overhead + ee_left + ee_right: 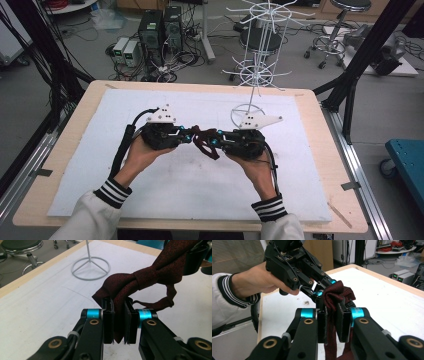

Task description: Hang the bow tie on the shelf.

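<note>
A dark red knotted tie (205,143) hangs between the two grippers above the middle of the white board. My left gripper (119,305) is shut on one folded end of the tie (140,280), the cloth pinched between its pads. My right gripper (333,309) is shut on the other end of the tie (337,291), and a strip of cloth hangs down below its jaws. In the high view the left gripper (186,136) and the right gripper (217,140) point at each other, tips nearly meeting. A thin strap of the tie (168,298) loops down toward the board.
A white wire display rack (257,75) stands at the back of the white board (175,185), its ring base (90,267) just beyond the grippers. The wooden table edge (60,150) frames the board. Stools, computers and cables lie on the floor behind.
</note>
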Demonstrator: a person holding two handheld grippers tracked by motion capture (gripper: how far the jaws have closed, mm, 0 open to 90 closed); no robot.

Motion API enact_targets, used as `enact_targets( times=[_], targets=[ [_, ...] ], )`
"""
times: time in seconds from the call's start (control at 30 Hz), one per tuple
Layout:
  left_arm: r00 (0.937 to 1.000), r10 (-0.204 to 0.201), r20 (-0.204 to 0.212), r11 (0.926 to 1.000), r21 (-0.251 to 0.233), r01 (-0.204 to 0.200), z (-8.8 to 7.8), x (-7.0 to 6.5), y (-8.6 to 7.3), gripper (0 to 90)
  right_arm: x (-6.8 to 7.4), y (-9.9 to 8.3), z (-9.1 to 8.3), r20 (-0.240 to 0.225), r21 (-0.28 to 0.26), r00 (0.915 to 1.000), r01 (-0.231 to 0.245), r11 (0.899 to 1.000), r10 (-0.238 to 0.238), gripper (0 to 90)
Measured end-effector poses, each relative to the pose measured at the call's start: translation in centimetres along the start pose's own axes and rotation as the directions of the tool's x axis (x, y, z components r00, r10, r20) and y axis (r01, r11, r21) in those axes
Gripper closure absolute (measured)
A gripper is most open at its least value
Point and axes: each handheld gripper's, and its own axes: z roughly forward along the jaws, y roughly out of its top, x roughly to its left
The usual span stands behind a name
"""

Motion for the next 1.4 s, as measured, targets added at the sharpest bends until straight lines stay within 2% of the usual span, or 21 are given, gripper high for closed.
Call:
enact_targets(
  times=[0.17, 0.2, 0.23, 0.4, 0.5, 0.53, 0.57, 0.67, 0.7, 0.8, 0.93, 1.03, 1.13, 1.4],
  targets=[
    [0.9996, -0.016, 0.024, 0.9999, -0.002, 0.016, 0.0, 0.3, -0.2, 79.8, -0.1, 0.0, 0.0, -0.003, 0.001, 1.0, -0.001, 1.0, 0.001, 84.2],
    [0.9991, -0.031, 0.03, 0.9995, -0.006, 0.031, 0.0, 0.3, -0.2, 76.1, -0.1, 0.0, 0.0, -0.001, 0.003, 1.0, -0.001, 1.0, 0.001, 84.2],
    [0.9991, -0.027, 0.033, 0.9996, -0.007, 0.027, -0.1, 0.4, -0.3, 76.1, -0.1, 0.0, 0.0, -0.001, 0.003, 1.0, -0.001, 1.0, 0.001, 84.2],
    [0.9981, -0.037, 0.049, 0.9991, -0.018, 0.038, -0.1, 0.8, -0.4, 58.3, -0.2, 0.0, -0.4, 0.003, -0.004, 1.0, -0.004, 1.0, 0.004, 84.2],
    [0.9965, -0.063, 0.055, 0.9975, -0.028, 0.065, -0.2, 1.0, -0.6, 39.3, -0.3, 0.0, -0.6, 0.017, -0.003, 0.9999, 0.0, 1.0, 0.0, 84.2],
    [0.9971, -0.074, 0.017, 0.9971, -0.018, 0.074, -0.1, 1.0, -0.6, 25.2, -0.3, 0.0, -0.6, 0.02, -0.006, 0.9998, -0.001, 1.0, 0.001, 84.2],
    [0.9973, -0.072, -0.014, 0.9974, -0.013, 0.071, -0.1, 1.0, -0.6, 6.6, -0.4, 0.0, -0.8, 0.025, -0.011, 0.9997, -0.003, 1.0, 0.003, 84.2],
    [0.9971, -0.067, 0.035, 0.9954, -0.065, 0.07, -0.4, 1.2, -0.9, 5.7, -0.5, 0.1, -1.0, 0.029, -0.015, 0.9996, -0.002, 1.0, 0.002, 84.2],
    [0.9973, -0.068, 0.03, 0.9947, -0.076, 0.07, -0.4, 1.2, -1.0, 1.7, -0.6, 0.1, -1.2, 0.034, -0.018, 0.9994, -0.005, 1.0, 0.005, 84.2],
    [0.9987, -0.045, 0.023, 0.9935, -0.104, 0.047, -0.7, 1.2, -1.3, 1.7, -0.8, 0.1, -1.5, 0.049, -0.03, 0.9988, -0.004, 1.0, 0.005, 84.2],
    [0.9991, -0.043, -0.005, 0.9938, -0.103, 0.042, -1.0, 1.2, -1.8, 1.7, -1.2, 0.2, -2.1, 0.067, -0.052, 0.9976, -0.012, 0.999, 0.015, 84.2],
    [0.999, -0.043, -0.005, 0.9917, -0.122, 0.042, -1.5, 1.4, -2.3, 1.7, -1.4, 0.4, -2.5, 0.081, -0.066, 0.9966, -0.012, 0.998, 0.017, 84.2],
    [0.999, -0.045, -0.001, 0.9866, -0.157, 0.044, -1.8, 1.4, -2.9, 1.7, -1.6, 0.7, -2.8, 0.092, -0.073, 0.9956, -0.01, 0.997, 0.017, 84.2],
    [0.9993, -0.034, -0.014, 0.9775, -0.209, 0.03, -3.0, 1.7, -4.6, 1.7, -2.2, 1.4, -3.3, 0.121, -0.098, 0.9926, -0.001, 0.995, 0.013, 84.1]
  ],
)
